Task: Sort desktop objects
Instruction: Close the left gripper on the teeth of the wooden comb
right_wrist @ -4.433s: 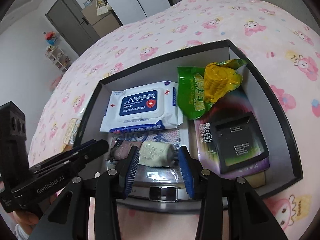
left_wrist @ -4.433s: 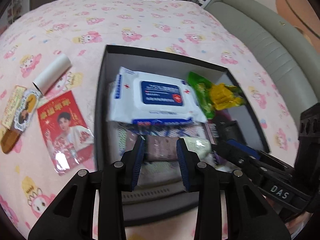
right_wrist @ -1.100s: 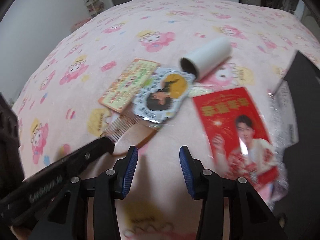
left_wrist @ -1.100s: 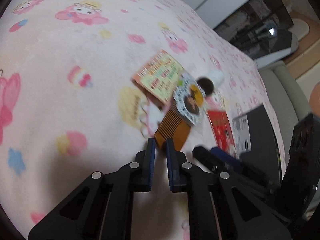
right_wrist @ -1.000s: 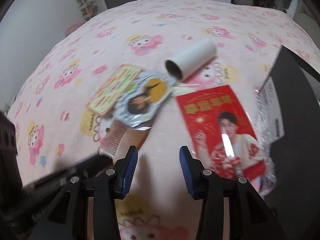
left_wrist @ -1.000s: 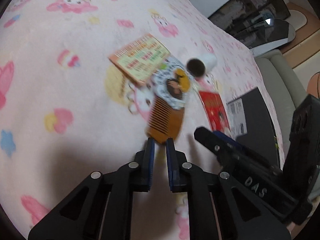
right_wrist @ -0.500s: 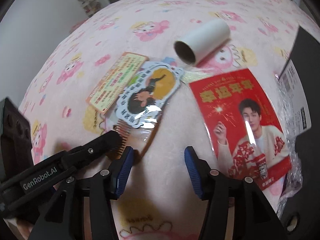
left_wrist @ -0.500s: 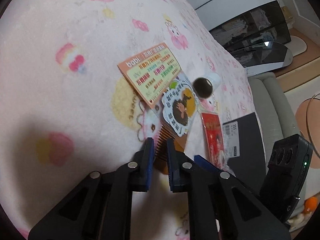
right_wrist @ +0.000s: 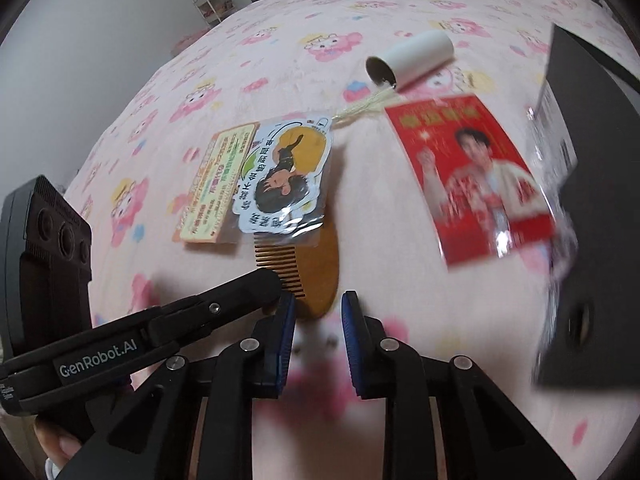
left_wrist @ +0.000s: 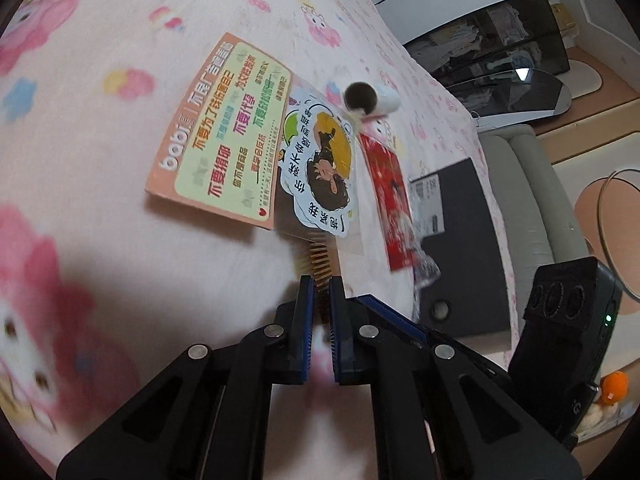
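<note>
Right wrist view, left to right: the left gripper seems clamped on the wooden comb, though contact is half hidden; the right gripper hangs unclenched just behind it; a red card lies rightward.

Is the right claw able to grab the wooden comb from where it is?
Probably yes. The right claw is open right at the comb's rounded end, with nothing between them. The left claw is already at the comb's teeth, so the two sit close together.
</note>
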Motion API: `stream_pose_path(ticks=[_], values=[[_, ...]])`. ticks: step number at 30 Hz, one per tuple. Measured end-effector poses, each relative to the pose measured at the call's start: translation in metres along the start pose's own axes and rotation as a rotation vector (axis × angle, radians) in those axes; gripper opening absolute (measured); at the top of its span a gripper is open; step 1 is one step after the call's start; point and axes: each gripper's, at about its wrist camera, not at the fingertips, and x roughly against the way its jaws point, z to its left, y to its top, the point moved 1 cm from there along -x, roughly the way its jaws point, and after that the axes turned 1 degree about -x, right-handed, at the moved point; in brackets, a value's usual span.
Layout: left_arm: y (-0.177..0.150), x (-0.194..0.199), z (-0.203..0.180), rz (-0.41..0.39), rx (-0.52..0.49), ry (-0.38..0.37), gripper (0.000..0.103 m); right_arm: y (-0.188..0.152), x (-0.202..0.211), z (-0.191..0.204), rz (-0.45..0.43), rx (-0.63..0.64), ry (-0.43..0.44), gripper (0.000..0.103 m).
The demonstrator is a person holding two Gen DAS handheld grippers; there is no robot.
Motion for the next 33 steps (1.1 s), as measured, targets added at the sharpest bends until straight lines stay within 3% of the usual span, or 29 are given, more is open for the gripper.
stream_pose_path(ticks=[2, 5, 11, 16, 22, 27, 33], values=[[-0.006, 0.003, 0.002, 0.006, 0.009, -0.007, 0.006, -0.008, 0.006, -0.002, 0.004, -0.025, 0.013, 0.021], [-0.015, 0.006, 0.005, 0.014, 0.023, -0.018, 0.014, -0.018, 0.011, -0.005, 0.019, -0.067, 0.036, 0.022], [-0.013, -0.009, 0.007, 0.036, 0.025, -0.023, 0.014, -0.03, 0.004, -0.004, 0.05, -0.079, 0.017, 0.024], [-0.023, -0.017, -0.009, 0.103, -0.008, -0.15, 0.01, -0.034, 0.008, -0.012, 0.043, -0.127, 0.021, 0.028], [-0.024, -0.015, -0.016, 0.094, -0.081, -0.07, 0.018, -0.039, 0.021, -0.027, 0.017, -0.157, -0.026, 0.028], [-0.024, -0.013, -0.021, 0.082, -0.141, 0.007, 0.018, -0.038, 0.016, -0.034, 0.008, -0.194, -0.002, 0.028], [-0.021, -0.016, -0.007, 0.109, -0.089, -0.05, 0.013, -0.037, 0.01, -0.042, -0.003, -0.239, 0.028, 0.029]])
